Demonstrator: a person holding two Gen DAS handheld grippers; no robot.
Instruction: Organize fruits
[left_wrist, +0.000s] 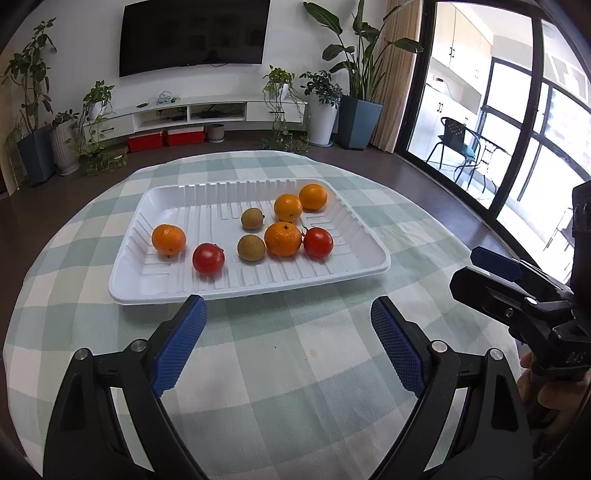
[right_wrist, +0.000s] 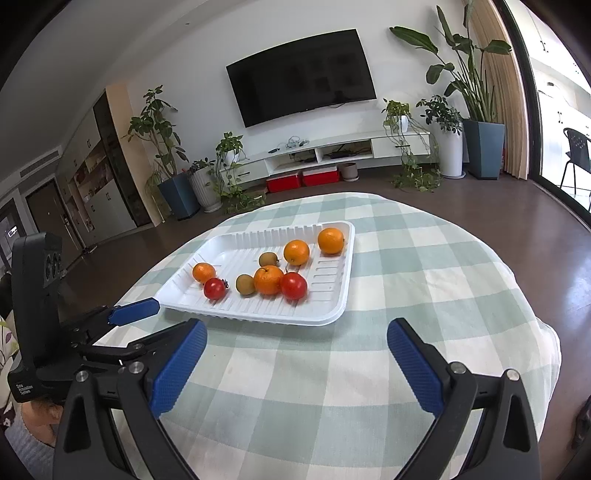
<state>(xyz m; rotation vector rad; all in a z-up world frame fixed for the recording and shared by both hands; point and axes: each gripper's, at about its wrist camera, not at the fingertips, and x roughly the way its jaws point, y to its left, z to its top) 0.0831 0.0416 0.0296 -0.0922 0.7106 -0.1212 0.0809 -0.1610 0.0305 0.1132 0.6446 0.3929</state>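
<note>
Already mixed inside white ribbed plastic tray (left_wrist: 147, 206): oranges, tomatoes, kiwis; left claw (left_wrist: 288, 325) and right claw (right_wrist: 295, 347) both spread wide, empty, nearside.

Black gripper (left_wrist: 288, 321), blue textured pads (left_wrist: 181, 347), perhaps rubber.

A round table under a pale green-and-white checked cloth (left_wrist: 288, 369) fills the near ground, and sitting directly on that cloth is one white ribbed plastic tray (left_wrist: 177, 291), set toward the far side of the tabletop. The tray lies flat, its near long edge running across the checks, with bare cloth all round it. In the right wrist view the same tray (right_wrist: 332, 314) sits left of centre on the cloth (right_wrist: 424, 266), a wide stretch of checks open to its right.
</note>
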